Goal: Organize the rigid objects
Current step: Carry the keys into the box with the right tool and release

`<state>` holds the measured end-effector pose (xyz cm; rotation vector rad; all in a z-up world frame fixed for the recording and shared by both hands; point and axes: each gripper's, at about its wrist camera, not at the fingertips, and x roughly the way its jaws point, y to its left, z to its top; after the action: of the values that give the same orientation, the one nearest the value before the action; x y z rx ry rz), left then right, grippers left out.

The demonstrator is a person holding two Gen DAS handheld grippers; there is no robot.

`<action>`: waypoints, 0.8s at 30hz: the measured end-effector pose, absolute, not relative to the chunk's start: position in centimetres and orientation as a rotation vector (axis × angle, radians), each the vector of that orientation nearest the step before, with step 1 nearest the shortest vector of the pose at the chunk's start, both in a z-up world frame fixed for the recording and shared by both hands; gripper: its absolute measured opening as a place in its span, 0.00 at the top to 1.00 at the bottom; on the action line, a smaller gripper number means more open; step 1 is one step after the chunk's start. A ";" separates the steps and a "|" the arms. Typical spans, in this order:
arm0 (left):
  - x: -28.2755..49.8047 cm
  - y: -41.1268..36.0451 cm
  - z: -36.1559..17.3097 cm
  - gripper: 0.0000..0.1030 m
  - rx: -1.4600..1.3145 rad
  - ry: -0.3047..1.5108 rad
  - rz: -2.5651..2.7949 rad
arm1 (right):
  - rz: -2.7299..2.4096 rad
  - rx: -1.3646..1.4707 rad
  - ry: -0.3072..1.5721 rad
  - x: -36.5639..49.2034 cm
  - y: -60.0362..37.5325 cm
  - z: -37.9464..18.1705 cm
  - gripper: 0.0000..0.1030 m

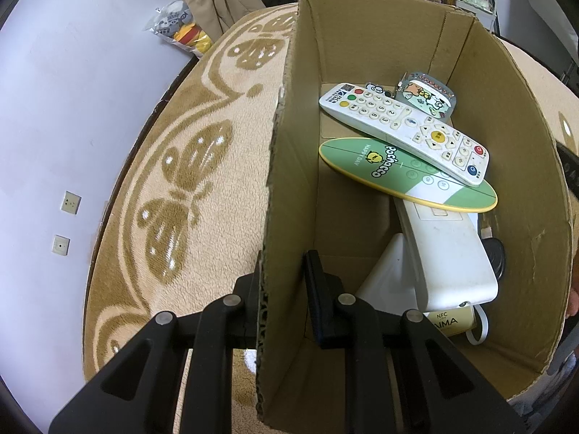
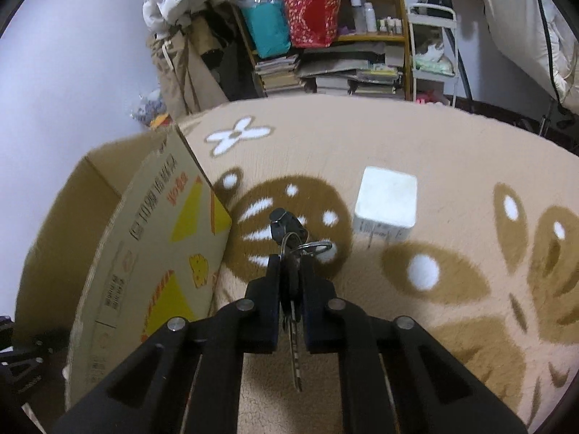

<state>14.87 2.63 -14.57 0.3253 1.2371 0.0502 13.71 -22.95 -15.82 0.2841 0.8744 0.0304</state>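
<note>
My right gripper point(image 2: 289, 271) clamps key bunch point(image 2: 291, 253), jaws narrow; one key dangles below, ring juts forward. My left gripper point(image 1: 286, 282) straddles cardboard box point(image 1: 362, 36) wall, jaws partly closed on it. Risk: loose key snags box rim on way in, or bunch slips from thin grip. White cube point(image 2: 385, 200) waits on blanket right of box. Inside box, remotes point(image 1: 401, 130) fill far side; near corner open. Blanket right of box mostly bare.
</note>
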 end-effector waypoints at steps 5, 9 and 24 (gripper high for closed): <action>14.9 2.6 -14.6 0.82 0.326 1.237 0.050 | 0.059 0.288 0.800 13.2 -22.6 -13.2 0.89; 14.9 2.6 -14.6 0.82 0.325 1.237 0.050 | 0.099 0.291 0.728 12.5 -21.8 -10.6 0.89; 14.9 2.6 -14.5 0.82 0.334 1.236 0.052 | 0.352 0.277 0.605 10.0 -16.4 -5.2 0.89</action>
<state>14.93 2.64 -14.53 0.3342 1.2359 0.0515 10.01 -16.42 -5.17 0.2771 0.6050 0.3524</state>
